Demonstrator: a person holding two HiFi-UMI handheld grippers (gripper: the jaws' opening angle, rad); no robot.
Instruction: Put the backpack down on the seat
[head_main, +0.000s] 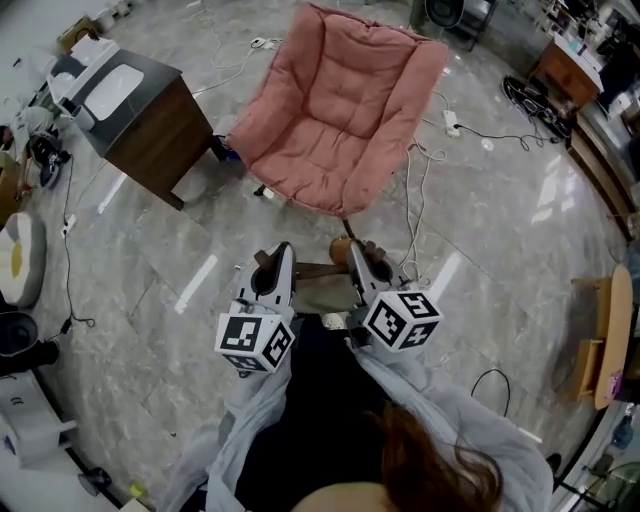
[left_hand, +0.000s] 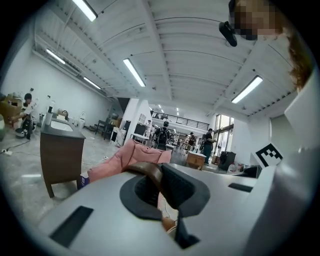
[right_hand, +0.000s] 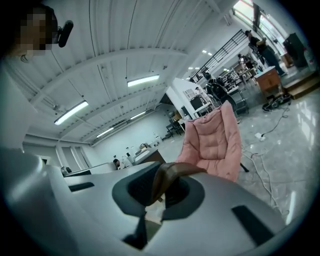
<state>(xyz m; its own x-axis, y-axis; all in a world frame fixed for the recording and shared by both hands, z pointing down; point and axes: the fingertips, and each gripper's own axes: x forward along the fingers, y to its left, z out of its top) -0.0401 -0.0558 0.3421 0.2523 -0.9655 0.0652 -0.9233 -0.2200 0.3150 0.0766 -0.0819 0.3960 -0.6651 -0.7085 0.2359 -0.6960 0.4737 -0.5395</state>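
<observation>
A pink cushioned chair stands on the marble floor just ahead of me; it also shows in the left gripper view and the right gripper view. Between the two grippers hangs the grey-beige backpack, mostly hidden under them, its brown strap stretched across the top. My left gripper is shut on the strap at its left end. My right gripper is shut on the strap at its right end. Both grippers point toward the chair's seat, short of its front edge.
A dark wooden cabinet with a white appliance on top stands left of the chair. Cables trail over the floor to the chair's right and behind it. A wooden stool stands at the right edge. People stand far off.
</observation>
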